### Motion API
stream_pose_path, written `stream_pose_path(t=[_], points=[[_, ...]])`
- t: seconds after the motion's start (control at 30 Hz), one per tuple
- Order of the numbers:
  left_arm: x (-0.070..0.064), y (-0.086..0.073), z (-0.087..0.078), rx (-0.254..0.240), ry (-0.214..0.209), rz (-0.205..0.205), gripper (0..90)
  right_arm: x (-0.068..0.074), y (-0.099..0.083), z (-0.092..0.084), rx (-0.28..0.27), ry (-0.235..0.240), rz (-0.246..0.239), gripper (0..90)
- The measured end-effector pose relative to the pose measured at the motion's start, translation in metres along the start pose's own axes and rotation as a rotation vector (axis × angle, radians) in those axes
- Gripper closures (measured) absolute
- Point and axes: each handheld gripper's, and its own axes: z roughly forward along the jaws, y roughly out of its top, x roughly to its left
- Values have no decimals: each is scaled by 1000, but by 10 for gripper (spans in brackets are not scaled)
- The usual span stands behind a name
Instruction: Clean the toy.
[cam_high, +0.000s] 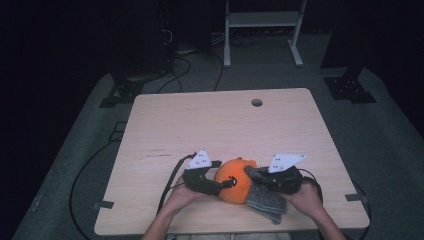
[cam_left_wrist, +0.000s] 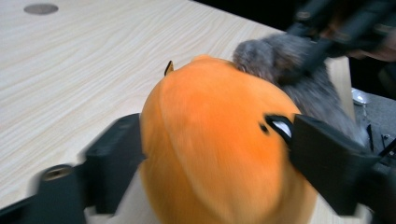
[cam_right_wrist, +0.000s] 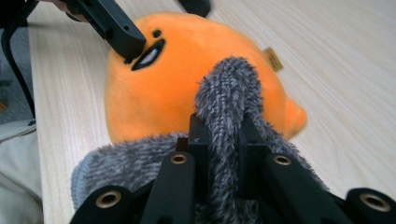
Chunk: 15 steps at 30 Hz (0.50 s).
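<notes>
Holding a fuzzy grey sock in my right gripper, I am trying to get it over the round orange plush toy. The toy sits near the front edge of the wooden table, right between my two grippers.

I think a few things could go wrong from here. The toy is soft and round, so it could roll or slide away if I push the sock on it from one side. It is close to the table edge, so a hard push toward me could send it off the table. The sock could also slip out, because it is thick and fluffy and I pinch a bunched-up fold of it, not a flat piece. If I pull too hard, the fold may slide out from the jaws.

My right gripper is squeezed tight on the sock. In the right gripper view the grey fuzz sticks up between the two black jaws and leans on the toy. The rest of the sock hangs down beside the toy and lies on the table.

My left gripper has its jaws quite wide, one on each side of the toy. One jaw is by the toy's little black mouth. The jaws sit just against the toy's sides, but I cannot tell if they press it or only touch it.
</notes>
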Motion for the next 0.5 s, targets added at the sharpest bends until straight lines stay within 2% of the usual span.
stream_pose_path(t=[0.03,0.1,0.13,0.17,0.23,0.3,0.37,0.5], points=[[-2,0,1,-1,-9,12,164,5,3,1,-16,15,-9,787],[-5,-3,3,18,14,71,225,14,8,2,-31,44,-42,787],[-4,-5,1,15,10,76,265,15,9,3,-22,41,-47,787],[-2,-7,0,17,6,70,283,13,7,3,-19,41,-42,788],[1,-10,-3,18,2,67,303,3,0,0,-14,40,0,788],[4,-12,-4,14,-11,55,304,-7,-8,-2,17,27,39,787],[4,-13,-3,7,-21,47,303,-12,-14,-4,26,30,73,787],[7,-12,-3,11,-31,17,273,-6,-6,-5,-30,48,58,787]])
